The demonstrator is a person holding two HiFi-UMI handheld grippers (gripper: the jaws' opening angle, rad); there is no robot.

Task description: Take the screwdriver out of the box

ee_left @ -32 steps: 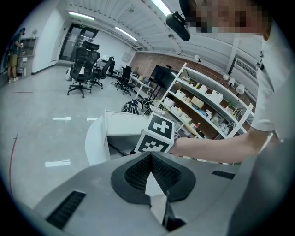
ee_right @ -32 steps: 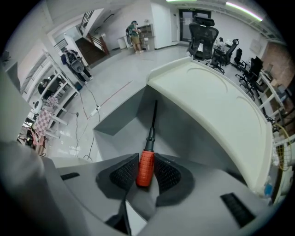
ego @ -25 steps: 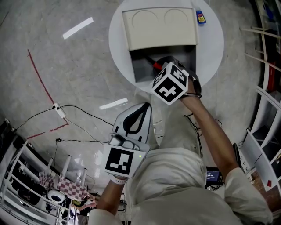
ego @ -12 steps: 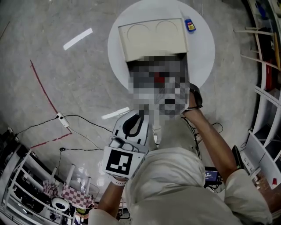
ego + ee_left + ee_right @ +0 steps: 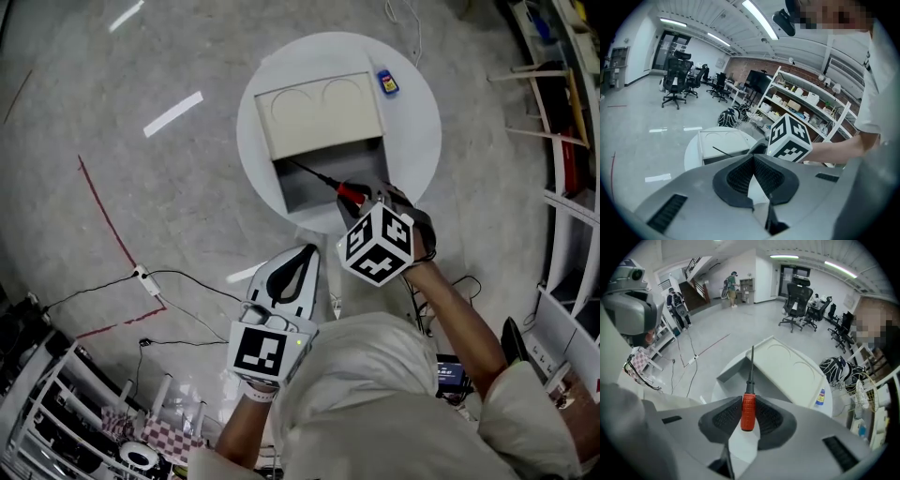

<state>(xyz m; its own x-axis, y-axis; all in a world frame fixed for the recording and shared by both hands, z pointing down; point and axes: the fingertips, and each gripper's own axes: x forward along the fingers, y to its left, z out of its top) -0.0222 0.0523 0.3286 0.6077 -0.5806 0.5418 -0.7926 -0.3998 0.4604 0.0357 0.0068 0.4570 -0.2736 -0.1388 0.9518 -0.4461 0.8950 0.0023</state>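
Note:
The screwdriver [image 5: 748, 406], red handle and thin dark shaft, is clamped between the jaws of my right gripper [image 5: 747, 417], which is shut on its handle. In the head view the screwdriver [image 5: 330, 182] is lifted over the open grey box [image 5: 319, 183], its tip pointing toward the cream lid [image 5: 322, 114]; my right gripper [image 5: 367, 202] is at the box's near right corner. My left gripper [image 5: 289, 272] hangs off the table, near my body, jaws shut and empty. In the left gripper view its pads [image 5: 740, 176] meet, with the box [image 5: 723, 144] ahead.
The box sits on a round white table [image 5: 412, 141]. A small blue and yellow item [image 5: 386, 82] lies on the table behind the box. Cables [image 5: 187, 281] run across the floor at left. Shelving [image 5: 562, 178] stands at right and a rack [image 5: 84, 422] at lower left.
My right gripper has drawn back toward me and lifted the screwdriver up out of the box. The left gripper has stayed where it was.

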